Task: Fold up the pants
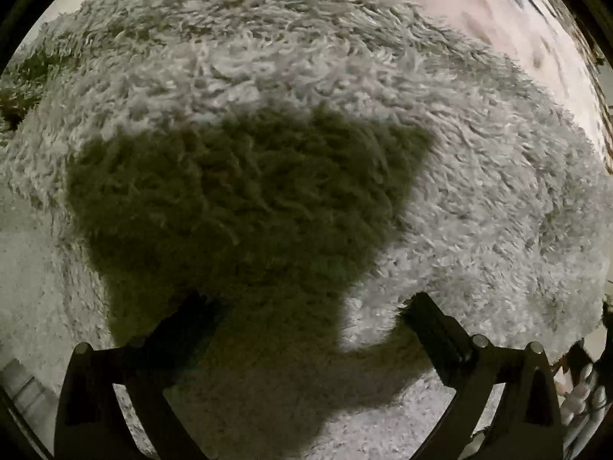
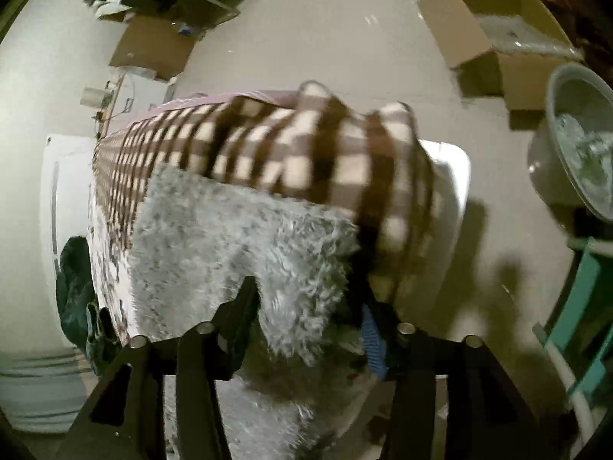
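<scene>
Your left gripper (image 1: 306,306) is matte black throughout: two flat, angular fingers (image 1: 433,318) that taper toward blunt tips, each carried on a pair of slanted linkage bars. Round silver pins (image 1: 480,341) cap the joints of those bars, two showing on each side, and the right-hand finger has a shallow groove running along its inner face. Your right gripper (image 2: 306,299) is built the same way, black and hard-edged, with the same forked linkage arms and the same pale metal pin heads (image 2: 405,328) at the pivots. One of its fingers (image 2: 245,299) ends in a narrow squared tip. No cables, labels or skin show in either wrist view.
</scene>
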